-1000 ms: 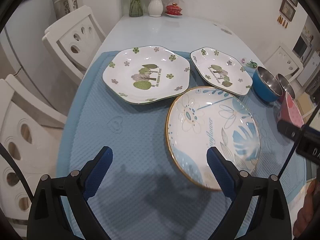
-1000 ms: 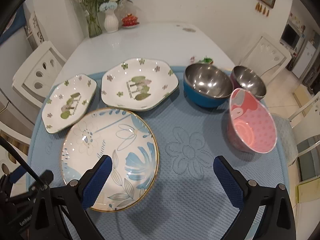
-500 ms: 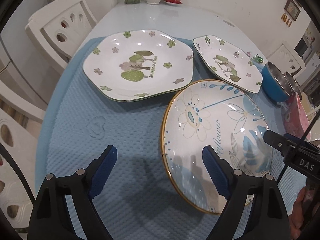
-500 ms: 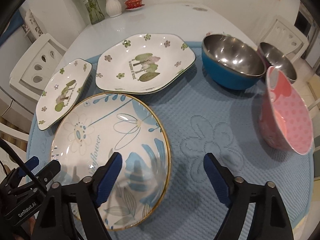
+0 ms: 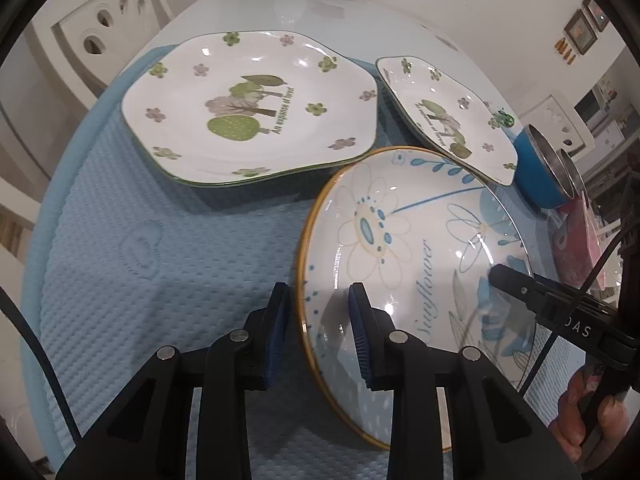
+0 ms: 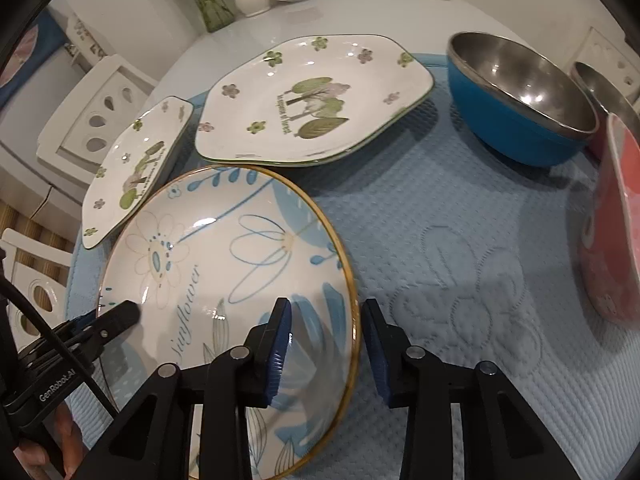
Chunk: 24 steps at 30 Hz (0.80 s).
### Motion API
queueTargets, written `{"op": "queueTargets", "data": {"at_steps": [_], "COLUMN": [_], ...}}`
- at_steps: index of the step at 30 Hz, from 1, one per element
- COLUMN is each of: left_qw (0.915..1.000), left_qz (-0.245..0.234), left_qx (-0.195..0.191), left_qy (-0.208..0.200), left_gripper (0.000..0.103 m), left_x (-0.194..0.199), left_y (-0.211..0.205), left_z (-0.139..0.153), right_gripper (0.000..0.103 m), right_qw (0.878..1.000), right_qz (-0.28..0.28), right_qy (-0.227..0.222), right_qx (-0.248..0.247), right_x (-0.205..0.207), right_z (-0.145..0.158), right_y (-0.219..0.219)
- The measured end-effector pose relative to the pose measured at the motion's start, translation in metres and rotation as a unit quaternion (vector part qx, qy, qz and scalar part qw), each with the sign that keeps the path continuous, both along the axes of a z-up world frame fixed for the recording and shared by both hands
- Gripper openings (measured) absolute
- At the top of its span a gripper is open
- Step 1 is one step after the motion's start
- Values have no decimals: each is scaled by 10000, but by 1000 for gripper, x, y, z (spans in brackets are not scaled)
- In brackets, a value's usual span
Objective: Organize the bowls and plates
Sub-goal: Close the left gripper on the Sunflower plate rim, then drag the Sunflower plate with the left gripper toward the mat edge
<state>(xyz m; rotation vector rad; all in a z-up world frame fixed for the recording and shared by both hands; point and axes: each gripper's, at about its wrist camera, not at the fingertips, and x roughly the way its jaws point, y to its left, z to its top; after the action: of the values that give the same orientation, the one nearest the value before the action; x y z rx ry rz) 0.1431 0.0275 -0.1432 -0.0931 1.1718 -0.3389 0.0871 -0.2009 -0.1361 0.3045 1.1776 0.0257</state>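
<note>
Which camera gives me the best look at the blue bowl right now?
Right wrist view: the blue bowl shows whole, steel inside visible, standing on the mat. The left wrist view catches only a squeezed sliver at its right edge.

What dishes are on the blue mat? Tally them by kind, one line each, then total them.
Plates: 3, the round blue-flower plate, the large green-tree plate, the small green-tree plate.
Bowls: 3, the blue steel-lined bowl, the steel bowl behind it, the pink bowl.
Total: 6 dishes.
</note>
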Motion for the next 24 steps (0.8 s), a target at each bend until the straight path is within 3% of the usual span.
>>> {"op": "queueTargets", "data": {"at_steps": [7, 12, 16, 24], "left_qw": [9995, 9994, 9997, 9995], "left_qz": [-161, -304, -186, -13], "left_qx": [-248, -133, -130, 144], "left_qy": [67, -70, -72, -273], "left_gripper": [27, 28, 28, 28], "left_x": [4, -3, -18, -76], "left_y": [-2, 0, 16, 57], "left_z": [-4, 0, 6, 27], "right_gripper": [34, 34, 34, 34], "right_qw": [9991, 9968, 9933, 9908], "right_qz": [392, 725, 1006, 1230], "right_qy": [-70, -182, -285, -316], "right_qx": [116, -274, -487, -465], "right_x": [3, -1, -18, -77], "right_z": [-1, 5, 17, 37], "right_y": [-1, 14, 34, 77]}}
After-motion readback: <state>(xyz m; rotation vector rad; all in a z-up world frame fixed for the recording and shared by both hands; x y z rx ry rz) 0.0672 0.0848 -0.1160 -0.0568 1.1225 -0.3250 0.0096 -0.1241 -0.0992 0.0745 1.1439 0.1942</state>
